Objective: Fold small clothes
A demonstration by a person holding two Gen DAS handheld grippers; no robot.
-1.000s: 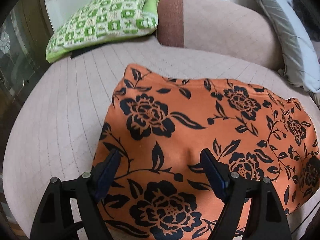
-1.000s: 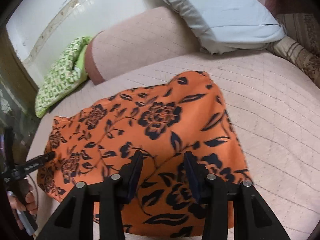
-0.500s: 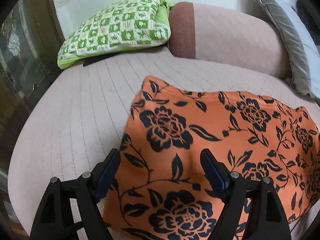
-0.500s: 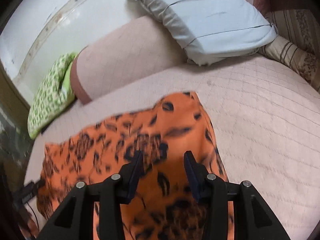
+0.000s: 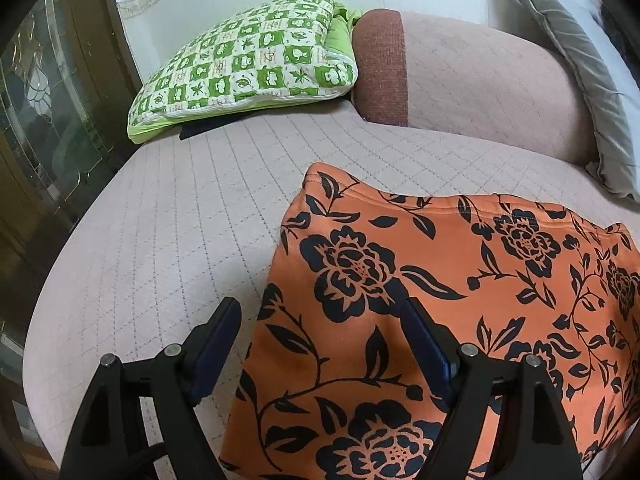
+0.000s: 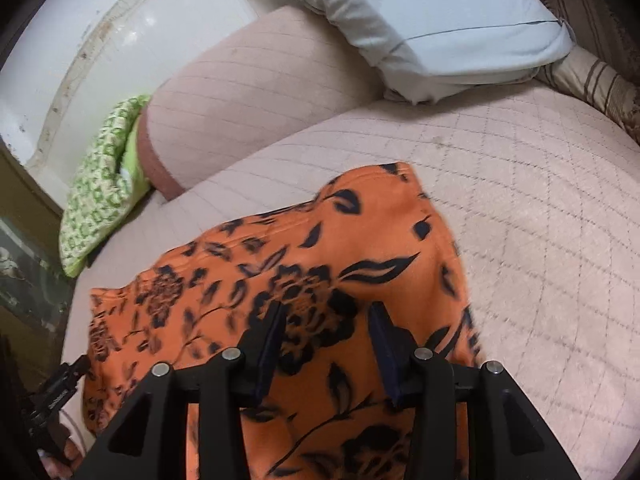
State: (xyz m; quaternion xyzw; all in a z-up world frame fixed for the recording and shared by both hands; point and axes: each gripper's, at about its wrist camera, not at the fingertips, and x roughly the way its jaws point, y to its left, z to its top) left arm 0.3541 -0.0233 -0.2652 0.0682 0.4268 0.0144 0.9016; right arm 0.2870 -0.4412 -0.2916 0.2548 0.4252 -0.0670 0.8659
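Note:
An orange garment with a black flower print (image 5: 440,280) lies flat on the pink quilted cover (image 5: 160,240). My left gripper (image 5: 320,320) hangs open and wide above the garment's left edge. One of its fingers (image 5: 216,340) is over bare quilt and the other is over the cloth. In the right wrist view the same garment (image 6: 360,240) fills the middle. My right gripper (image 6: 328,320) hovers over its right part, jaws partly apart with nothing pinched between them. A hand (image 6: 60,456) shows at the lower left corner.
A green checked pillow (image 5: 248,64) and a pink bolster with a brown end (image 5: 480,80) lie at the back. A grey-blue pillow (image 6: 440,20) and a striped cushion (image 6: 592,80) lie at the back right. A glass cabinet door (image 5: 40,120) stands left of the bed.
The left gripper has swung left, from fully over the cloth to straddling its left edge. The right gripper has shifted and rolled a little. The garment lies as before.

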